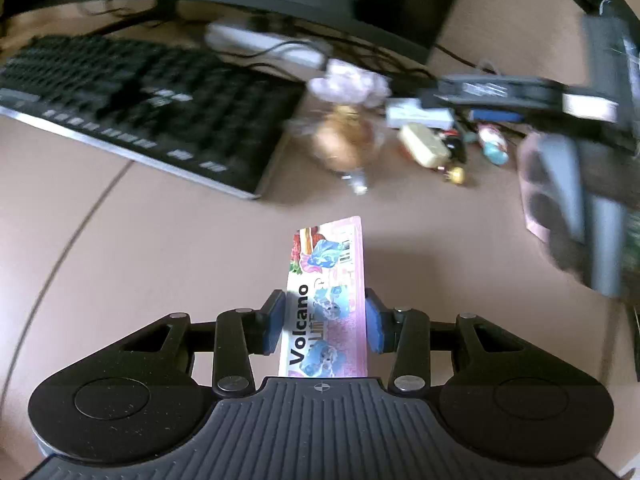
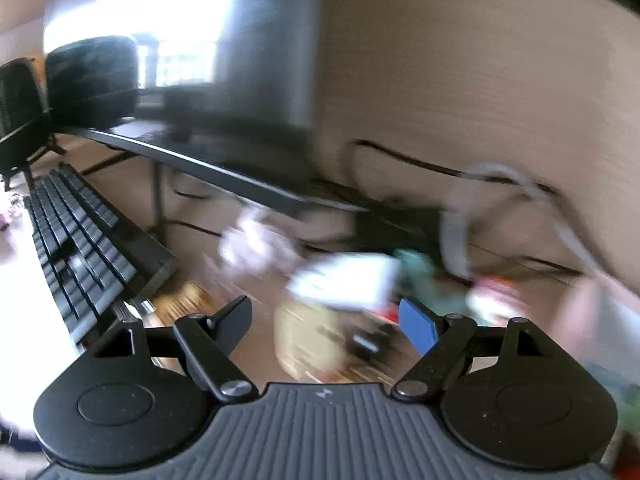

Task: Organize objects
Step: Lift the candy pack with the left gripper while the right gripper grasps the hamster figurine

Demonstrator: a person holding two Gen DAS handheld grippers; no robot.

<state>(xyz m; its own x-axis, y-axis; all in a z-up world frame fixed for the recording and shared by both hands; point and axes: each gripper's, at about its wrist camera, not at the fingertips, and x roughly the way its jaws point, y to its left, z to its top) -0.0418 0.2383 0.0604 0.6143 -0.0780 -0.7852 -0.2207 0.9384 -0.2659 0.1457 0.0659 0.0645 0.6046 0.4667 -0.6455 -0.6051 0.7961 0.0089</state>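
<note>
The left gripper (image 1: 325, 322) clamped a pink Volcano packet (image 1: 326, 300) above the desk (image 1: 160, 248), near the keyboard (image 1: 132, 104); the right gripper (image 2: 326, 320) stood spread and empty. The slim packet, pinched by 2 pads, risked twisting loose.

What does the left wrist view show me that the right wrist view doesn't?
Only the left wrist view shows the left gripper shut on the pink "Volcano" snack packet with cartoon figures, held above the tan desk.

Only the right wrist view shows the right gripper open and empty, plus bright windows.

Both show the black keyboard and blurred small clutter beyond it.
</note>
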